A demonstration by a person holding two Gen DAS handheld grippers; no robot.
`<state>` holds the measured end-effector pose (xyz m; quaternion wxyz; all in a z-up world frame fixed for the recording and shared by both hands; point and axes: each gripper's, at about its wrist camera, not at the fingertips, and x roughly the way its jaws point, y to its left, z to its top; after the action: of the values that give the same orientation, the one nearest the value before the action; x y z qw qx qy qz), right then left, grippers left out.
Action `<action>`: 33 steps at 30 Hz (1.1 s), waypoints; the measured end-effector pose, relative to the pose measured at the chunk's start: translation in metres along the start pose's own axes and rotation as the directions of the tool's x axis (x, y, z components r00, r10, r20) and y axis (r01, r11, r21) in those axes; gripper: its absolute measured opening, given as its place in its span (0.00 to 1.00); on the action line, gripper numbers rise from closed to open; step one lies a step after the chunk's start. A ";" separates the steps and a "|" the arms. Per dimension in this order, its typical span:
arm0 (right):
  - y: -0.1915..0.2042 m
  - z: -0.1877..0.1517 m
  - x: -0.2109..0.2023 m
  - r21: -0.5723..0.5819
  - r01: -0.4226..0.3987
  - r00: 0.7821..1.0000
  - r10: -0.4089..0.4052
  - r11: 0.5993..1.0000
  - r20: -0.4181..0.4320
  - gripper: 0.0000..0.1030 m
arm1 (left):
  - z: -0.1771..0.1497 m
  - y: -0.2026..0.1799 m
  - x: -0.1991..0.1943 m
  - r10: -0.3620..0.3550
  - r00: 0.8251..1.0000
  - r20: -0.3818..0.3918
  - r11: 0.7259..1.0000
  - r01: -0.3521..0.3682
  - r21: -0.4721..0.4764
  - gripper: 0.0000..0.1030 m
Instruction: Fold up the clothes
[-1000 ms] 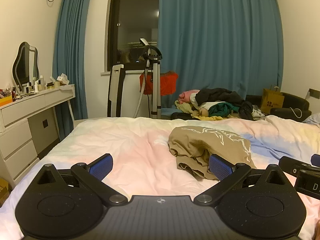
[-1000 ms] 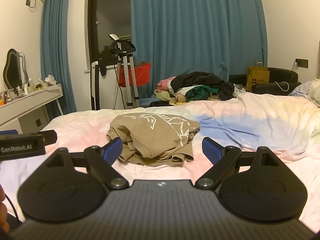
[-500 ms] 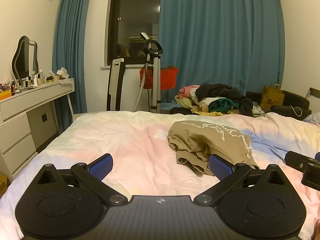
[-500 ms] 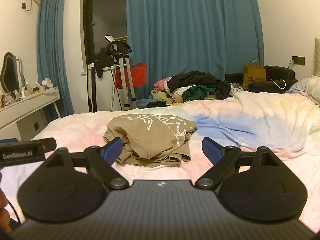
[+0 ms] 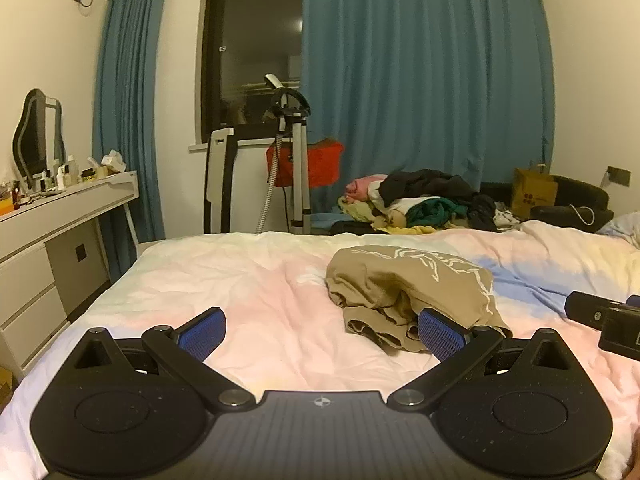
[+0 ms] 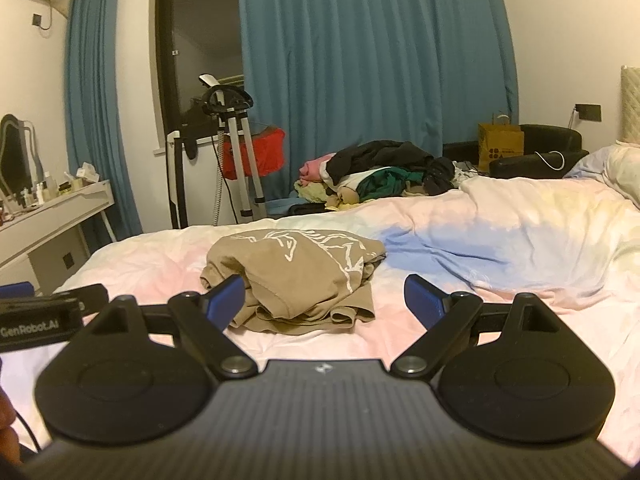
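A crumpled tan shirt point(image 5: 408, 284) with a white line print lies in a heap on the pastel bedspread point(image 5: 248, 276); the right wrist view shows the shirt point(image 6: 296, 272) just ahead of me. My left gripper point(image 5: 320, 330) hovers over the bed, open, with bare sheet between its blue pads and its right pad in front of the shirt's near edge. My right gripper point(image 6: 326, 300) is open too, with the shirt's near hem lying beyond and between its fingers, untouched. Each gripper's black body shows at the edge of the other's view.
A pile of mixed clothes point(image 5: 420, 204) sits past the far side of the bed. A garment steamer on a tripod point(image 5: 294, 160) and a red bag stand by the blue curtains. A white dressing table point(image 5: 60, 216) with bottles is at the left. A pillow point(image 6: 624, 168) lies far right.
None beyond a slight wobble of both views; the shirt and both grippers keep their places and both stay open.
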<state>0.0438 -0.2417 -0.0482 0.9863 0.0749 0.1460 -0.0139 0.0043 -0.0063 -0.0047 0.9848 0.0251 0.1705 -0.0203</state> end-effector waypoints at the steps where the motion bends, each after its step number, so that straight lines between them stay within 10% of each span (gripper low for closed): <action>1: -0.001 0.000 0.001 0.004 0.004 1.000 -0.004 1.000 -0.001 0.85 | 0.002 0.000 0.000 -0.002 1.000 0.004 1.000 0.002 0.004 1.00; 17: -0.001 -0.004 0.027 0.022 0.010 0.999 -0.009 1.000 -0.051 0.85 | 0.083 -0.009 0.042 -0.061 0.998 0.023 0.998 0.061 0.023 1.00; 26: 0.009 0.044 0.127 -0.053 -0.042 0.986 0.033 0.998 -0.164 0.85 | 0.047 0.023 0.094 -0.031 0.997 -0.073 0.999 0.029 -0.025 1.00; 33: -0.002 -0.003 0.196 0.050 -0.068 0.932 0.082 0.996 -0.353 0.85 | 0.023 0.033 0.128 -0.026 0.990 -0.137 1.000 0.028 0.014 1.00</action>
<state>0.2303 -0.2444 -0.1077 0.9421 0.0999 0.3182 0.0347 0.1340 0.0217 -0.0246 0.9702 0.0318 0.2379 -0.0332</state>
